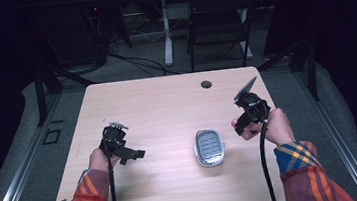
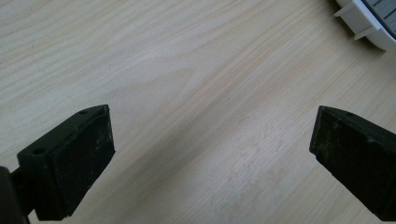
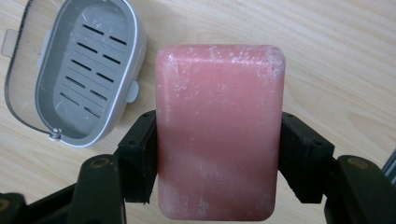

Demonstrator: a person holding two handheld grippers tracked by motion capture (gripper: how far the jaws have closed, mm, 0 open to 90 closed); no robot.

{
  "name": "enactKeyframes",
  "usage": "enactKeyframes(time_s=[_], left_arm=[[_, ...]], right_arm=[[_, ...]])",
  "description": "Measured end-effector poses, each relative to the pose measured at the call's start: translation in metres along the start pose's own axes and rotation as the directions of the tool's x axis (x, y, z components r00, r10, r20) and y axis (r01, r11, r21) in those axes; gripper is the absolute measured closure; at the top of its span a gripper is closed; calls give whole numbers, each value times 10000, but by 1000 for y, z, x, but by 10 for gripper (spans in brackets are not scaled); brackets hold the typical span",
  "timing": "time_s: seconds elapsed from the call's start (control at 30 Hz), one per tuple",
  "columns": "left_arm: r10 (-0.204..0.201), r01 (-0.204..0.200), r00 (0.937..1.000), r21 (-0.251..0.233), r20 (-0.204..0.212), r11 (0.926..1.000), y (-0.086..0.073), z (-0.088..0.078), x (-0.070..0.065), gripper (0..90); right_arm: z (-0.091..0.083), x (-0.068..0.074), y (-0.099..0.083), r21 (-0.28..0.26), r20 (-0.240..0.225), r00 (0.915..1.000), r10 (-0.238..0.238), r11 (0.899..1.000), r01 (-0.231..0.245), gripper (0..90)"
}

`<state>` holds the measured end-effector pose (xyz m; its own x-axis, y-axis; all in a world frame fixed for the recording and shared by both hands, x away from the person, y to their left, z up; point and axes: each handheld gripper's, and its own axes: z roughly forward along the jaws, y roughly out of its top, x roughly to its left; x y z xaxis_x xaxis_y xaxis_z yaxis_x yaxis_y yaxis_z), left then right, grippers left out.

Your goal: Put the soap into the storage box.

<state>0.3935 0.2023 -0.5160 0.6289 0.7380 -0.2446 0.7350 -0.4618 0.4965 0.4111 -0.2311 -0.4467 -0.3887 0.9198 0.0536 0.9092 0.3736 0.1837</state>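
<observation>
One bar of pink soap [image 3: 219, 133] and one grey soap dish [image 1: 209, 147] are in play, along with two grippers. In the right gripper view the soap stands upright in the middle of the frame, a rounded-corner block, salmon pink, its face dusted with pale whitish flecks and scuffs. The right gripper [image 3: 219, 161] has its black fingers [image 3: 140, 158] pressed against the two long sides of the bar, clamped on it and holding it above the counter [image 3: 336, 56].

The dish lies at the upper left of that frame, an oval grey tray with a white rim, two rows of short drain slots in its floor and a clear hinged lid lying open at its left side. In the high view the same dish sits on the wood counter at the lower middle-right of the frame, and the right gripper [image 1: 250, 108] is just to the right of it and a little higher in the frame.

The left gripper [image 2: 210, 154] has its fingers [image 2: 70, 163] spread wide over bare wood grain with nothing between them; a white corner of the dish [image 2: 369, 23] shows at the upper right of that frame. In the high view the left gripper [image 1: 118, 144] is at the lower left, well apart from the dish.
</observation>
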Motion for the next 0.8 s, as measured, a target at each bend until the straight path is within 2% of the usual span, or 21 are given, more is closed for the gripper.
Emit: enactKeyframes(time_s=[0.8], left_arm=[[45, -45, 10000, 56, 8, 10000, 1, 1, -1, 0]], right_arm=[[-3, 24, 17, 27, -184, 9986, -490, 9988, 491, 371]])
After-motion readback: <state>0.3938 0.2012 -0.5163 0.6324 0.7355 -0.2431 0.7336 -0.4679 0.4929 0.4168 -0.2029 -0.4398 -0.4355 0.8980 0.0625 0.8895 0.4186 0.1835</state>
